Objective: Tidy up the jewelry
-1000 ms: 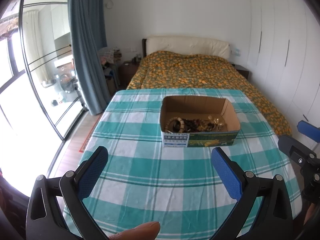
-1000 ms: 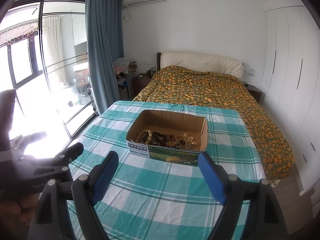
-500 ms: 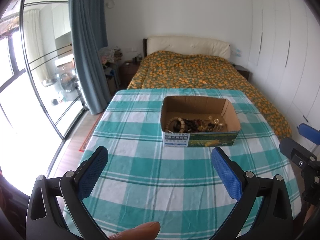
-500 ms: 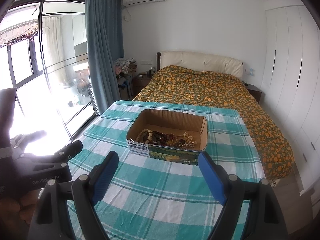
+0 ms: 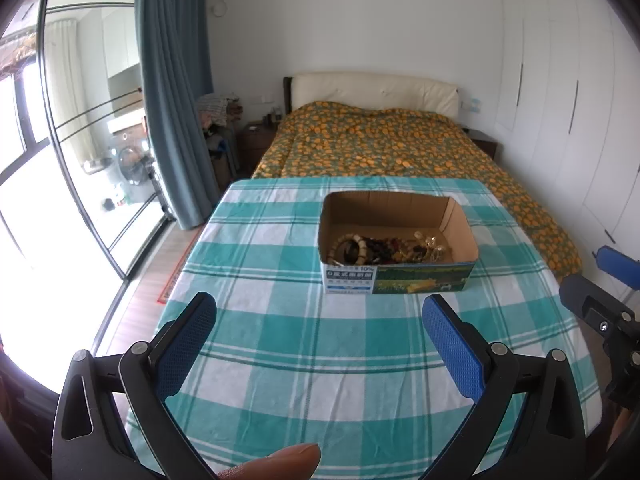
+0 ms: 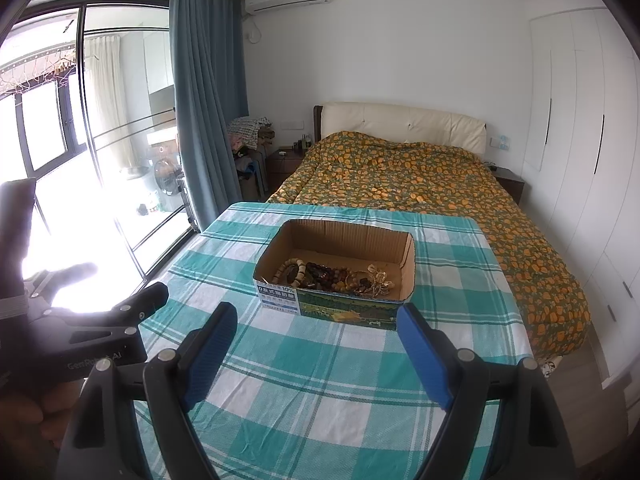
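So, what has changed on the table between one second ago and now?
Almost nothing. The right claw, seen from the left wrist camera, drifted slightly. Both claws stay open and empty; the left claw took hold of nothing. The cardboard box with jewelry stayed in place.

Cardboard box: matt brown corrugated inside, glossy printed paper on the front face. In it, bead bracelets, wood-like and dull, beside glinting metal-looking pieces. Under the box, woven checked tablecloth, matt. Gripper pads: blue, finely dimpled rubber; frames smooth black plastic.
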Demonstrator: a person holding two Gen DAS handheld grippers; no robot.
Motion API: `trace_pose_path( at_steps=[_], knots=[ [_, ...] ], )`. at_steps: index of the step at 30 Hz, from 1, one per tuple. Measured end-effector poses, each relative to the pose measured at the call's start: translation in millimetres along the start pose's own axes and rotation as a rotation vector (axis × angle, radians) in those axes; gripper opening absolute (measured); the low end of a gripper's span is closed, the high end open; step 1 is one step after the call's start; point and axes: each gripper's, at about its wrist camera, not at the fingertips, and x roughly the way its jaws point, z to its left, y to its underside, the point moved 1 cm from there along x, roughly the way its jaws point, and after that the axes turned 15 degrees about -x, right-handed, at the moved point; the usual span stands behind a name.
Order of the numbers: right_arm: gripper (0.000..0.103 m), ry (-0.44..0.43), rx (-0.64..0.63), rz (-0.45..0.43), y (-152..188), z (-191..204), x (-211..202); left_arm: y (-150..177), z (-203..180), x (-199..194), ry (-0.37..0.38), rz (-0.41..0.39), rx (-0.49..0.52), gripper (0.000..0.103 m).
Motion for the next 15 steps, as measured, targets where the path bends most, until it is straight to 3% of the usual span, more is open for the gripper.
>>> trace_pose_path(
  at_steps=[15],
  knots=[
    [0.084,-0.001,0.003,0.002,-1.1,1.6,-0.2,1.3,-3.7,0.0,0.0,-0.001,0.001,0.103]
  ],
)
